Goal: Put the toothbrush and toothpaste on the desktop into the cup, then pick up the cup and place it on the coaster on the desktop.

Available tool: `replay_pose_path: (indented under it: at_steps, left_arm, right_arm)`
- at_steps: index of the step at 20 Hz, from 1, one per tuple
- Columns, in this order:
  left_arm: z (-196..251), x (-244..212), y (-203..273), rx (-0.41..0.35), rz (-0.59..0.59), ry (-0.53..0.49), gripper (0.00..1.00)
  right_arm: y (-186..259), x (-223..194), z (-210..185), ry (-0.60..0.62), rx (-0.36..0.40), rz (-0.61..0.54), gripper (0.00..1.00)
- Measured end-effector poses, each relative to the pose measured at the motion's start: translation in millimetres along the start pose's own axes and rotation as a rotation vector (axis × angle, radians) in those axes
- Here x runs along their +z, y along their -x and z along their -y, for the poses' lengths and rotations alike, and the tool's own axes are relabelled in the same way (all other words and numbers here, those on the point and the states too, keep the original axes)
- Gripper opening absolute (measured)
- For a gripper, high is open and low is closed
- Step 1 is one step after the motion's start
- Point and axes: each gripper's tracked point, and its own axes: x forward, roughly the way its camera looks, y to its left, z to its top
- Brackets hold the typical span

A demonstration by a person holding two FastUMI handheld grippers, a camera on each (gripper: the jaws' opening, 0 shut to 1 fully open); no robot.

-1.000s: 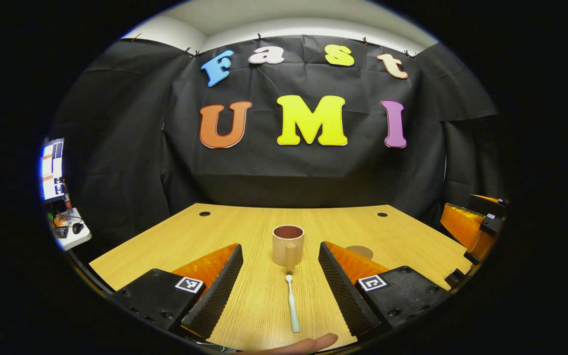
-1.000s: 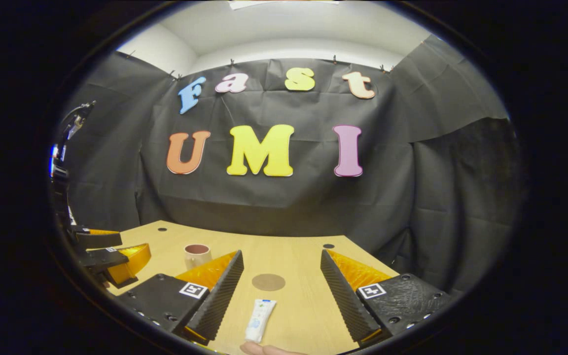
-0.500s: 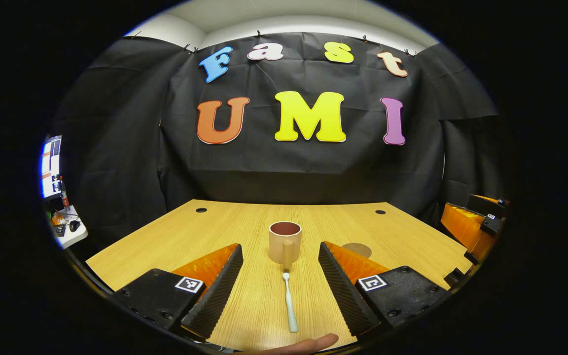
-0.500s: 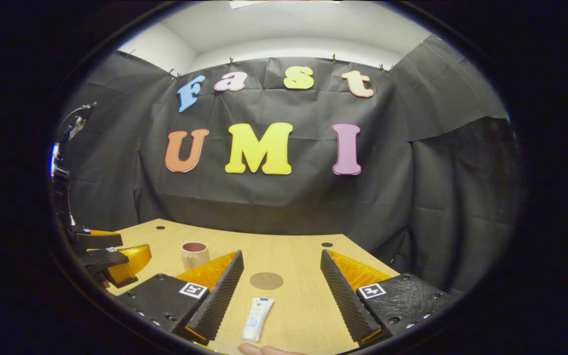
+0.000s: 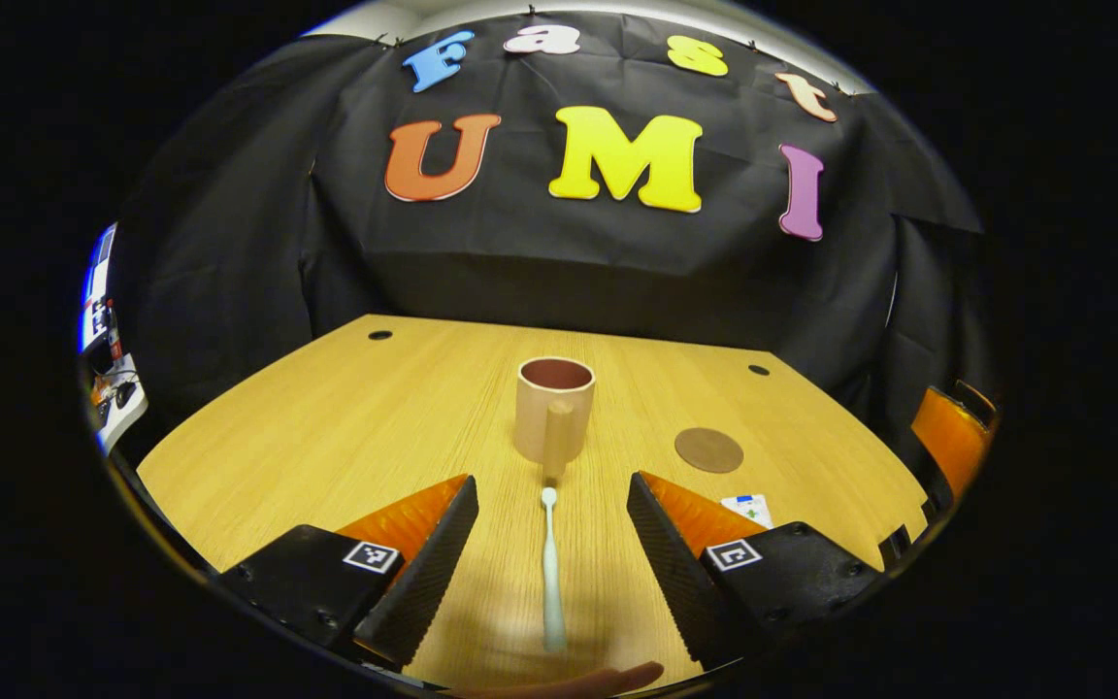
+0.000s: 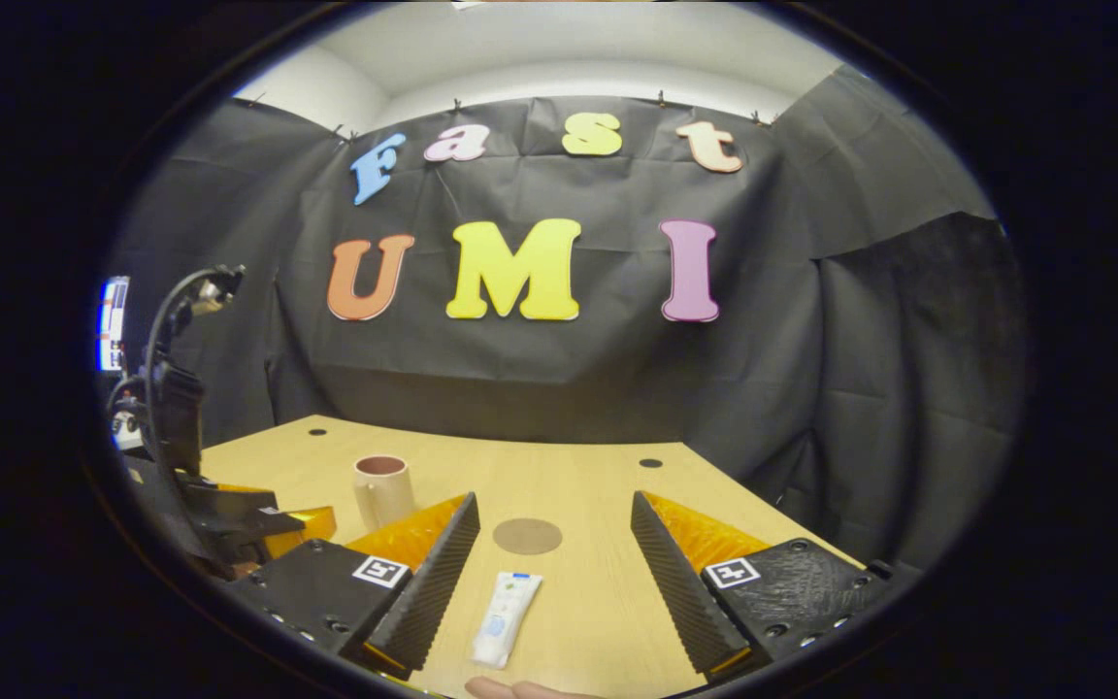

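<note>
Left fingers: my left gripper (image 5: 551,539) stands spread wide, nothing between the jaws pressed or touched; the toothbrush lies in the gap, apart from both fingers.
Right fingers: my right gripper (image 6: 553,553) is just as wide open, holding nothing; the toothpaste lies on the wood between the two fingers, clear of both.
Toothbrush (image 5: 549,568): flat on the desktop (image 5: 345,417), long axis running straight away from me in the left gripper view, small head at the far end pointing at the cup, handle end toward me.
Toothbrush, hard to see: the near end of the handle is blurred and in shadow.
Cup (image 5: 553,409): upright, just beyond the brush head, its handle turned toward me; the dark inside shows at the rim, but I cannot see down to the bottom.
Toothpaste (image 6: 505,617): flat, long axis nearly away from me in the right gripper view, leaning a little right at the far end; which end carries the cap I cannot tell.
Toothpaste, cut off: in the left gripper view just a corner of it peeks out behind my right-hand finger.
Coaster (image 6: 527,536): round, flat on the wood, beyond the toothpaste and to the right of the cup, bare.
Fingertip (image 5: 608,678): a bit of my hand shows at the bottom edge, mostly cut off.
</note>
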Motion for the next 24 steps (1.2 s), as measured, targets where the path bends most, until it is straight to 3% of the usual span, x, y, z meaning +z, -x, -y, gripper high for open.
replay_pose_path:
  at_steps: [5, 8, 11, 12, 13, 15, 20, 22, 23, 24]
  left_arm:
    - [5, -45, -26, -0.008, -0.159, -0.032, 0.99]
    - [1, -57, -30, 0.012, -0.188, -0.073, 0.98]
    - [4, -59, -29, -0.003, -0.201, -0.055, 0.84]
    - [4, -56, -30, -0.001, -0.179, -0.062, 0.89]
    - [3, -55, -32, -0.004, -0.165, -0.069, 0.80]
    - [3, -59, -31, -0.009, -0.188, -0.051, 0.74]
    - [1, -69, -29, -0.021, -0.225, -0.055, 0.69]
    - [0, -71, -31, -0.010, -0.227, -0.055, 0.62]
    - [-1, -72, -32, -0.002, -0.227, -0.054, 0.39]
    - [-3, -71, -32, 0.002, -0.225, -0.058, 0.33]
  right_arm:
    - [-15, -36, -1, -0.018, 0.019, -0.080, 0.95]
    - [-21, -53, -4, -0.002, 0.021, -0.118, 0.95]
    - [-25, -65, -7, 0.000, 0.031, -0.144, 0.97]
    - [-25, -67, -9, -0.004, 0.036, -0.151, 0.97]
    - [-24, -68, -11, -0.006, 0.039, -0.155, 0.97]
    - [-25, -71, -12, -0.001, 0.041, -0.162, 0.95]
    - [-25, -73, -16, 0.009, 0.042, -0.166, 0.95]
    - [-27, -77, -16, 0.009, 0.041, -0.176, 0.95]
    - [-27, -80, -17, 0.009, 0.041, -0.185, 0.95]
    - [-29, -82, -18, 0.009, 0.040, -0.192, 0.95]
